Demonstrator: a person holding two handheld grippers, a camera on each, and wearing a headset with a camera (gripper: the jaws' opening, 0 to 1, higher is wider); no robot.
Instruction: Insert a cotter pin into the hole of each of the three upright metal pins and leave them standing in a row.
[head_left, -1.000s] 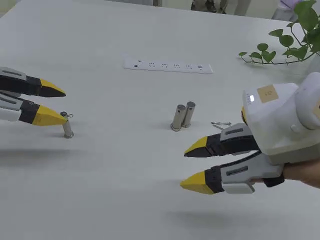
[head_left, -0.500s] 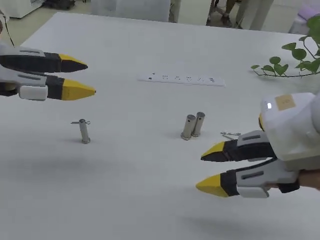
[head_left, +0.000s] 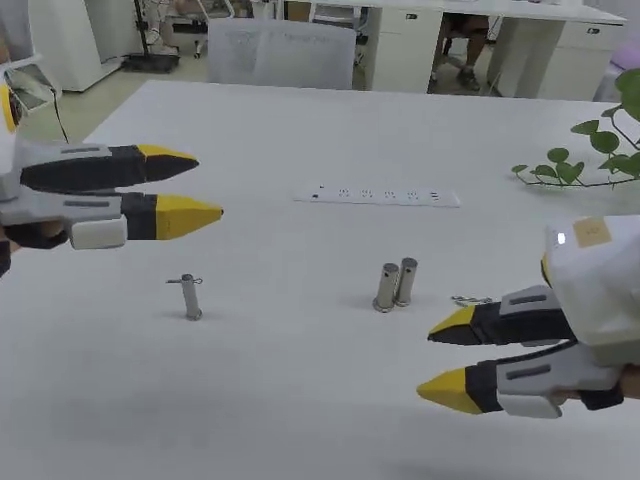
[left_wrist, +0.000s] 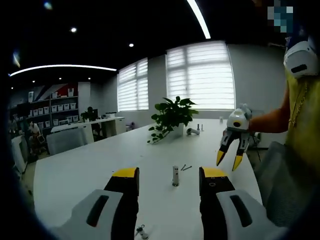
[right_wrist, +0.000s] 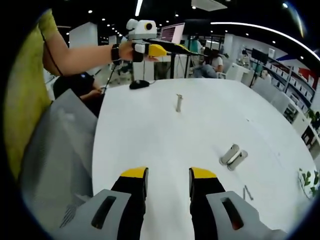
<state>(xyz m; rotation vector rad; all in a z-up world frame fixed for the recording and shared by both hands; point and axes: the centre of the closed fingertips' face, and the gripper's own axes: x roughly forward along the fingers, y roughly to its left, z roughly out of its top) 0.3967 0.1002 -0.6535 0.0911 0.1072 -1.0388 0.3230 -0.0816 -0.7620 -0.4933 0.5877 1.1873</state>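
- While hovering over the table (head_left: 300, 410), left gripper (head_left: 205, 185) and right gripper (head_left: 428, 365) both have jaws apart, nothing held.
- Pinned metal pin (head_left: 190, 298) stands alone, left side, below left gripper.
- Two metal pins (head_left: 396, 284) stand touching, mid-table.
- Loose cotter pins (head_left: 470, 299) lie just right of them.

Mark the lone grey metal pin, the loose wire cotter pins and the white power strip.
Lone grey metal pin (head_left: 191, 299): head view, mid-shaft.
Loose cotter pins (head_left: 470, 299): head view, their middle.
White power strip (head_left: 378, 196): head view, its centre.

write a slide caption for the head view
The left gripper and right gripper hover open over the table; one pin holds a cotter pin, two bare pins wait.
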